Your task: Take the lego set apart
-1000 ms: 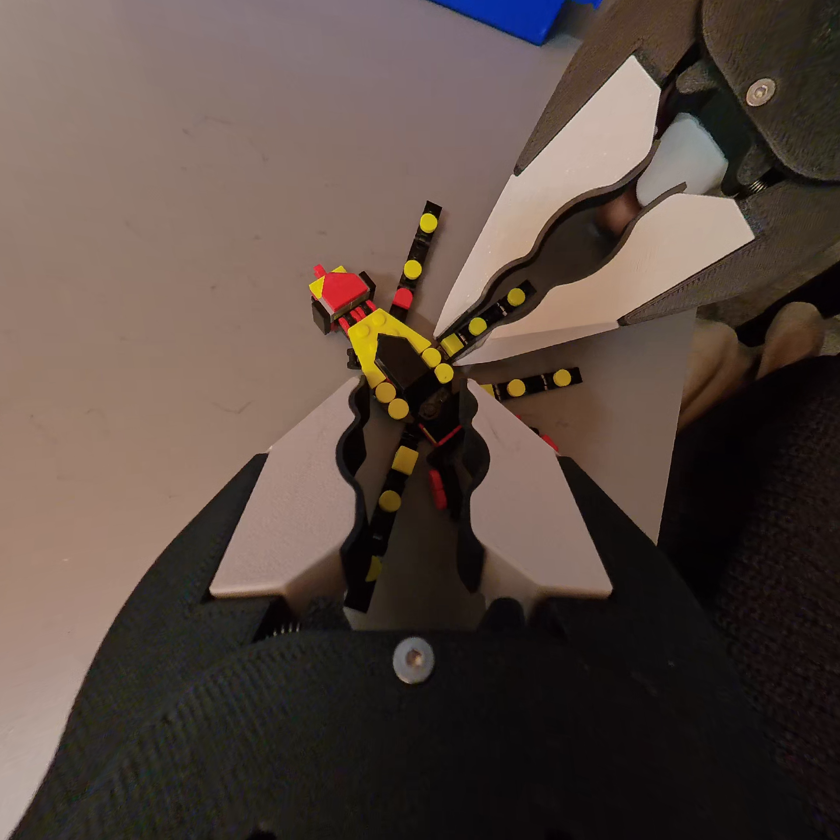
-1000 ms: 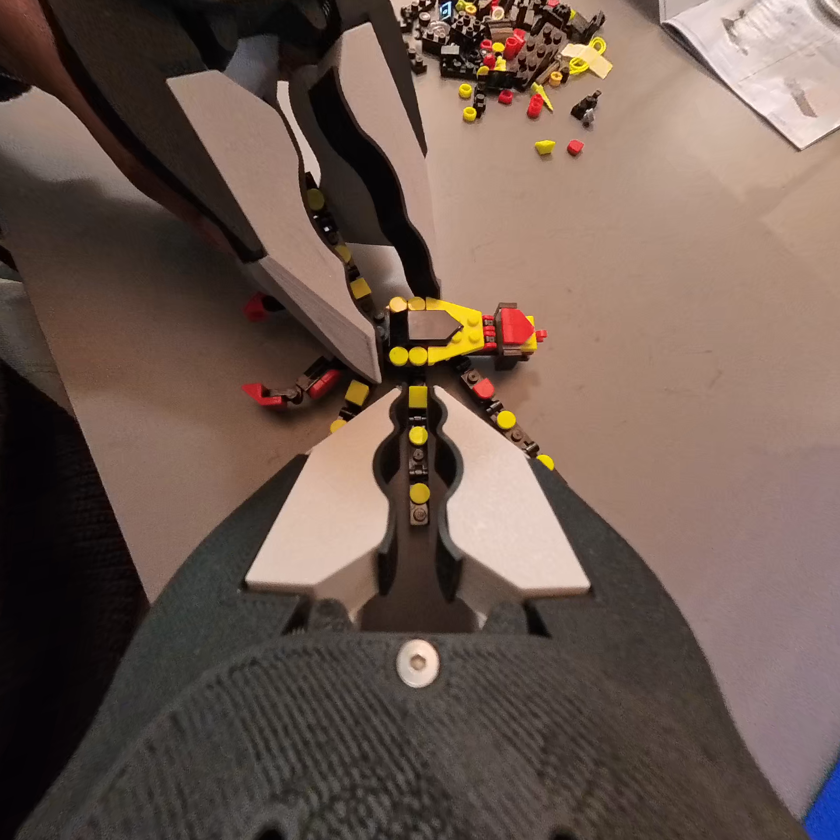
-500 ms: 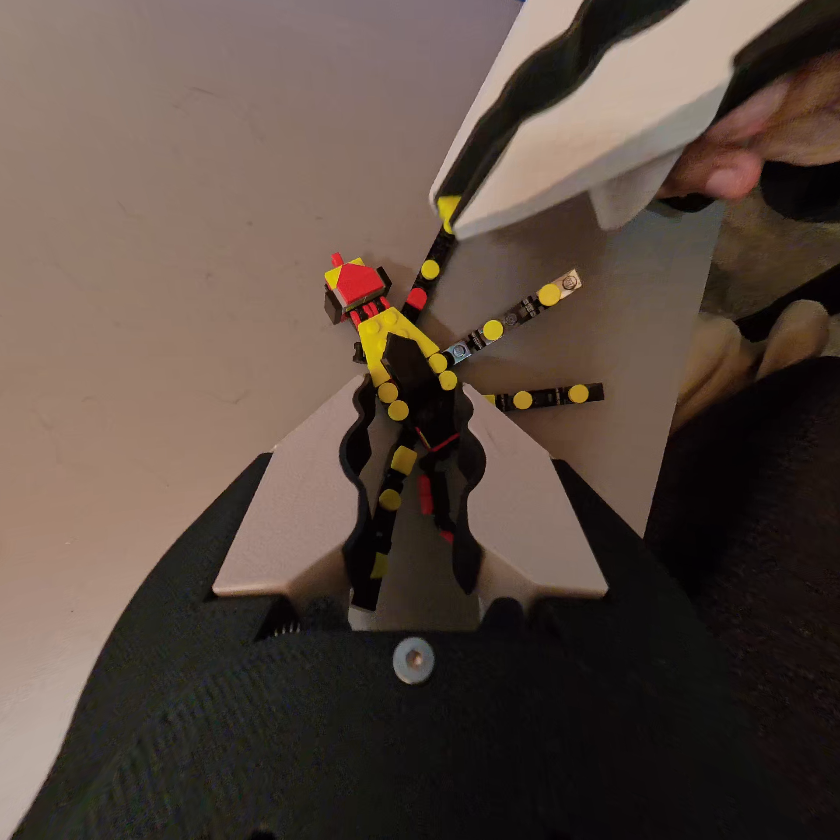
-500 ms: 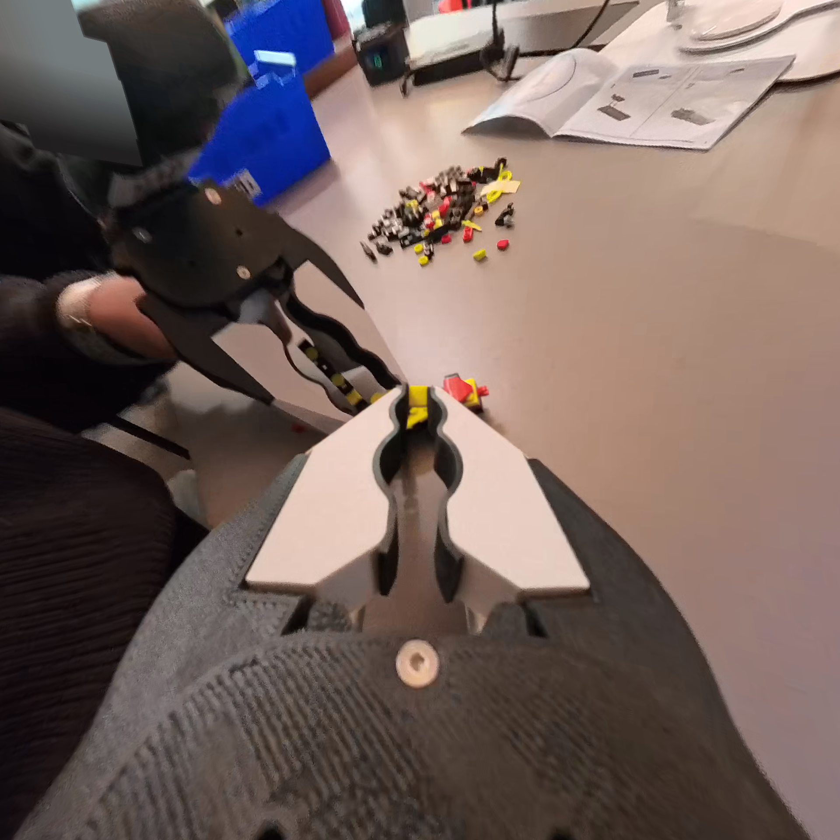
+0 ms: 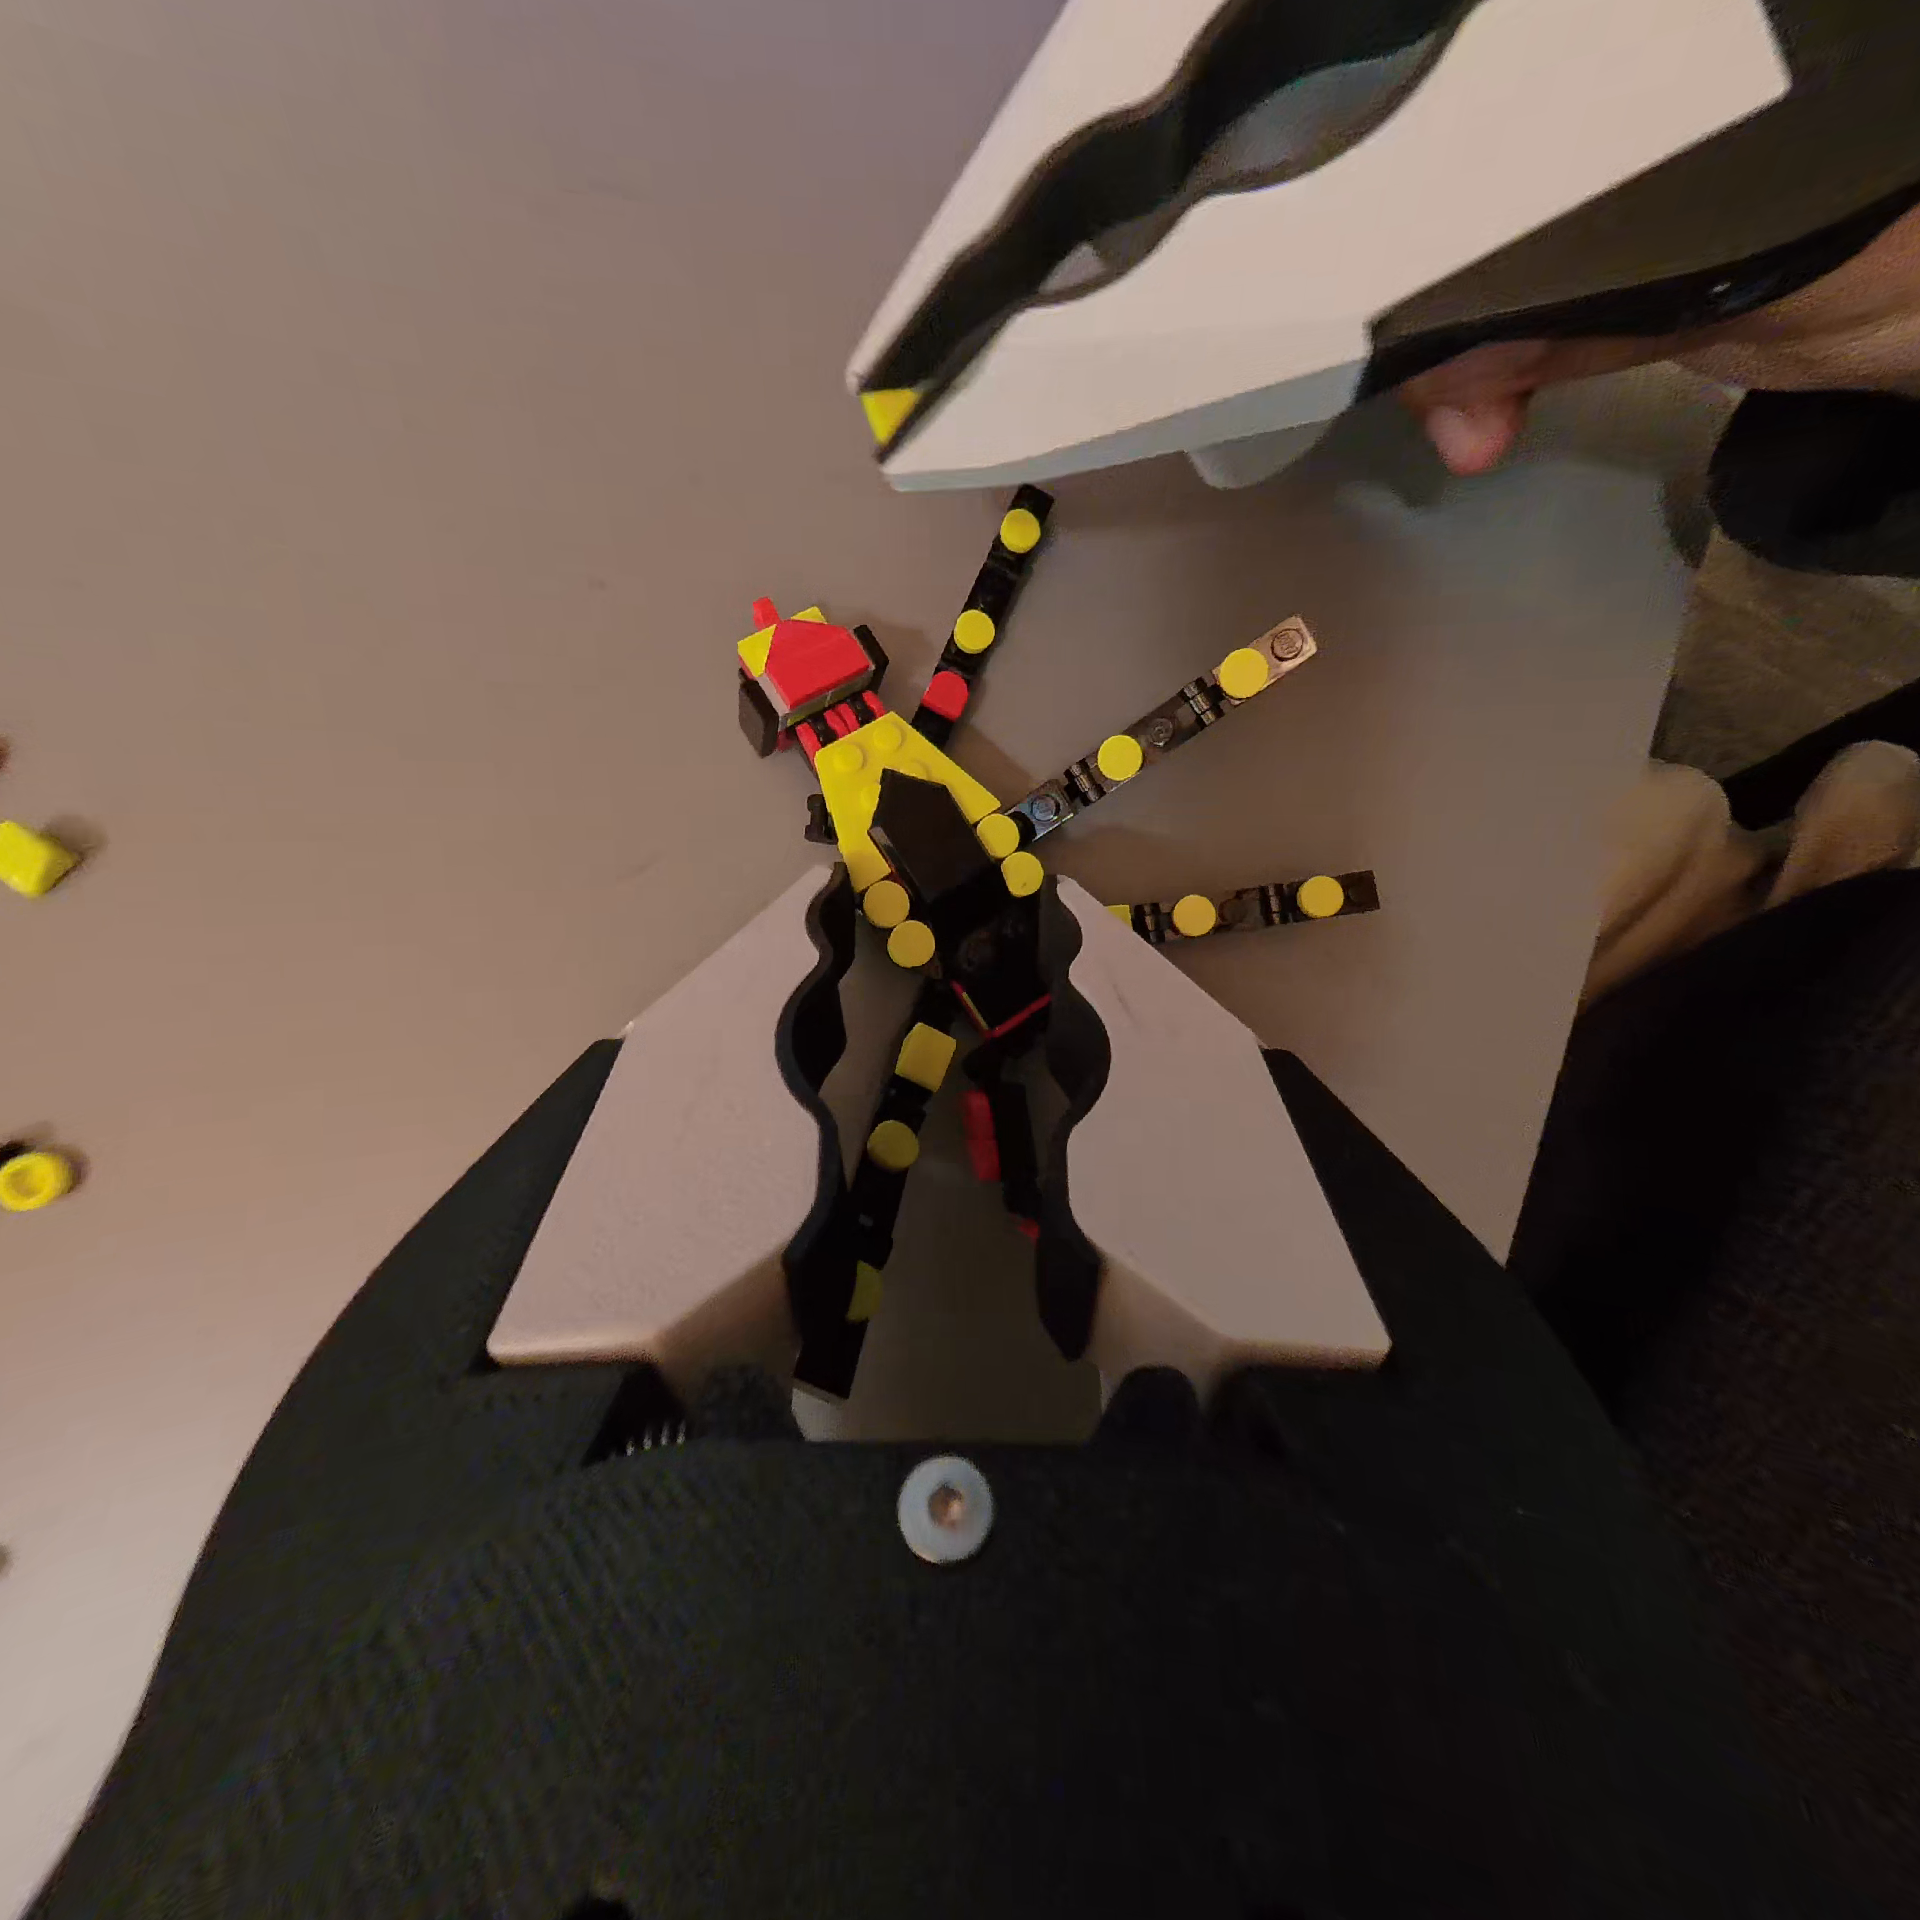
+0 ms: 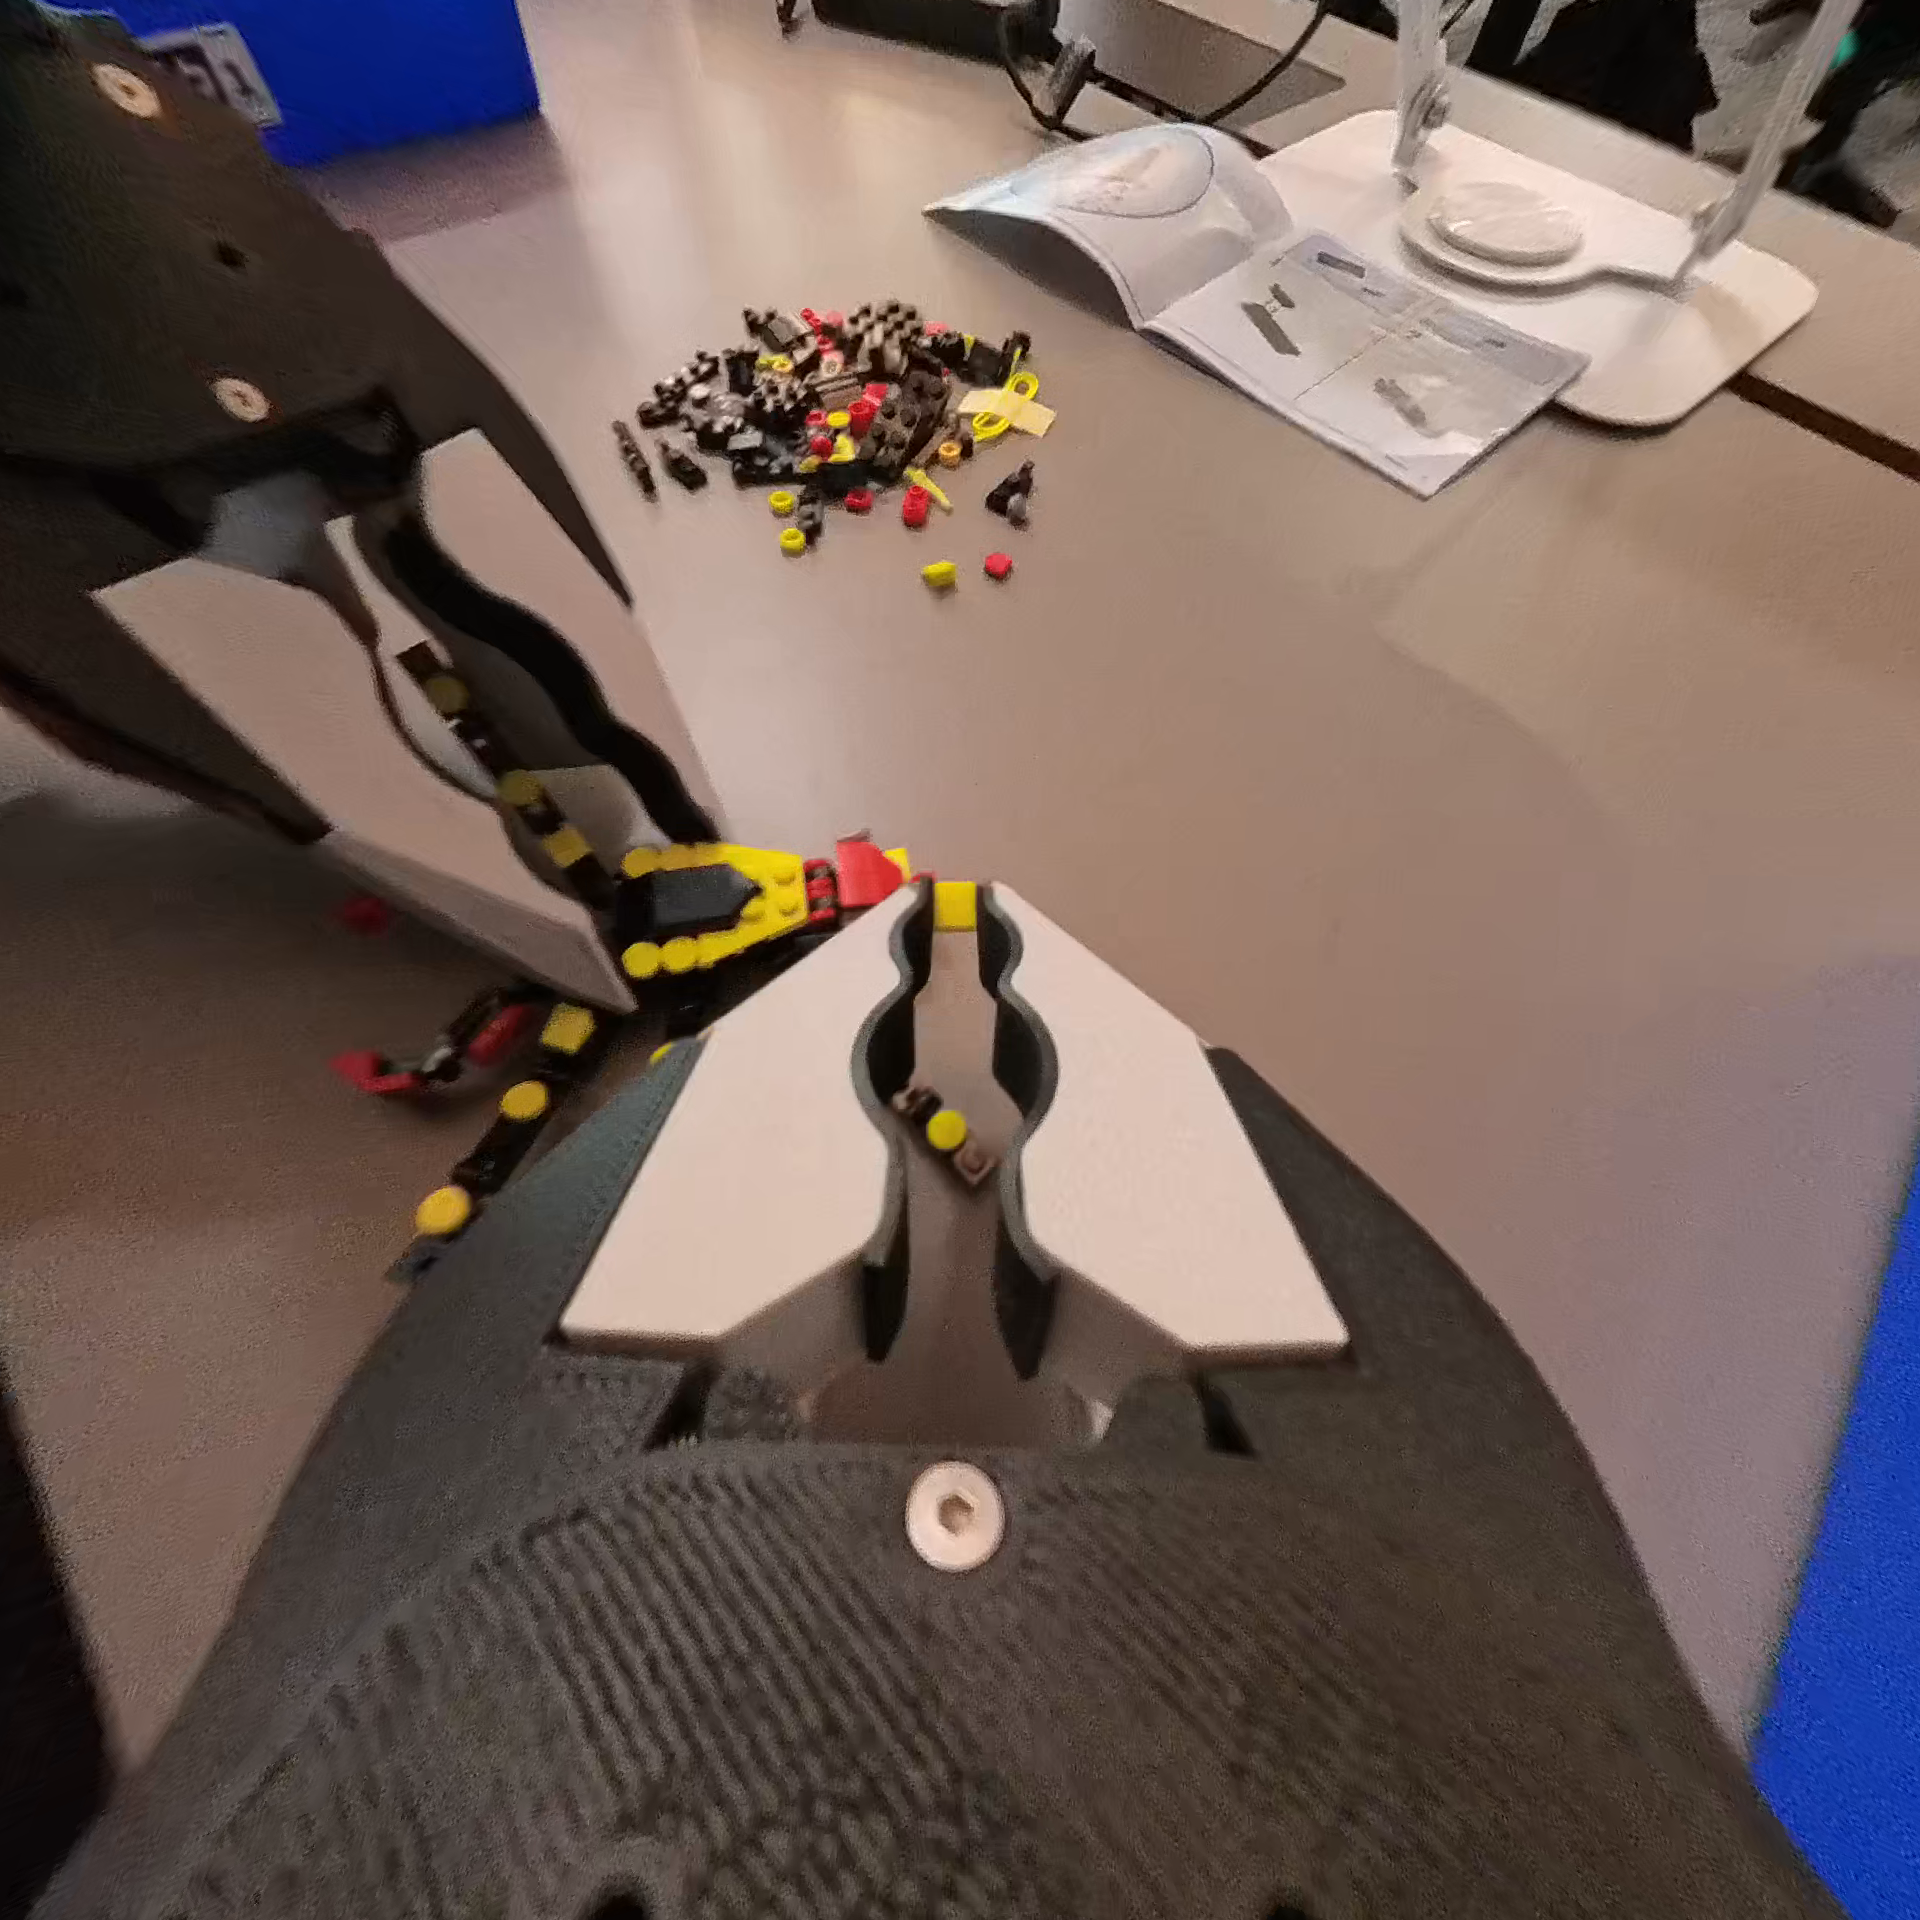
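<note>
My left tool (image 5: 940,894) is clamped on the rear of the lego model (image 5: 914,821), a yellow and black bug thing with a red head, lying flat on the counter (image 5: 364,416). Its black legs with yellow studs fan out to the right, and one leg plus a red bit run back between my fingers. Off by the left edge there's a loose yellow wedge (image 5: 31,857) and a yellow round stud (image 5: 33,1181) sitting on the counter, well apart from the model.

My right tool (image 6: 954,902) is up off the counter, just beside the model's head, pinching a small yellow piece (image 6: 954,902) at its tips. Further back is the pile of loose bricks (image 6: 831,416), and right of that an open booklet (image 6: 1299,291) with a white stand (image 6: 1662,312) behind it.
</note>
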The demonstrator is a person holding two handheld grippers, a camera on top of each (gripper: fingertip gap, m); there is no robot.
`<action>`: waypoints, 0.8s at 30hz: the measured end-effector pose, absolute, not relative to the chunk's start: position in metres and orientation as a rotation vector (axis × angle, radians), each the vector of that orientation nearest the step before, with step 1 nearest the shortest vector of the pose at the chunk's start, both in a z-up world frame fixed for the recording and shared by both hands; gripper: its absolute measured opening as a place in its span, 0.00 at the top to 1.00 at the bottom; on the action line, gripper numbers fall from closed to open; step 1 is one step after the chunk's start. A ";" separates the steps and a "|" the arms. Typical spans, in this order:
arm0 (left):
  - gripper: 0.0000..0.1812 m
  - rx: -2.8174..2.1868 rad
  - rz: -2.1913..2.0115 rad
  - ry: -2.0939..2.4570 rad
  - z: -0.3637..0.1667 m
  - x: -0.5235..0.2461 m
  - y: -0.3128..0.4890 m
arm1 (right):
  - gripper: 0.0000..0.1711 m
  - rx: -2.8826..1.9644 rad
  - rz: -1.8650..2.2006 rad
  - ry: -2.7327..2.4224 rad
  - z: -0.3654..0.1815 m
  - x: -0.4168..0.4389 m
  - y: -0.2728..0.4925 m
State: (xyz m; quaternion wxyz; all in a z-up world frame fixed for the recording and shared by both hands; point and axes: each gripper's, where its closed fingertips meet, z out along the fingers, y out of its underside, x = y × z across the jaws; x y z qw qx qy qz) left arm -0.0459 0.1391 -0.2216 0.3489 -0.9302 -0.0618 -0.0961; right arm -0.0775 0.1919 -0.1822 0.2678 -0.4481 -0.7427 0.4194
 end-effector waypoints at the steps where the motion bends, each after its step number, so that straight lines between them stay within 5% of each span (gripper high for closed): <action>1: 0.82 -2.411 -0.251 -0.180 -0.222 -0.049 0.137 | 0.96 -1.186 1.123 -2.001 -0.182 -0.088 0.190; 13: 0.82 -2.419 -0.245 -0.276 -0.222 -0.065 0.121 | 0.92 -1.107 1.137 -2.310 -0.209 -0.177 0.121; 17: 0.82 -2.413 -0.247 -0.267 -0.222 -0.065 0.122 | 0.84 -1.110 1.138 -2.235 -0.193 -0.161 0.145; 24: 0.82 -2.414 -0.240 -0.252 -0.223 -0.064 0.122 | 0.93 -0.972 1.179 -2.206 -0.166 -0.077 0.151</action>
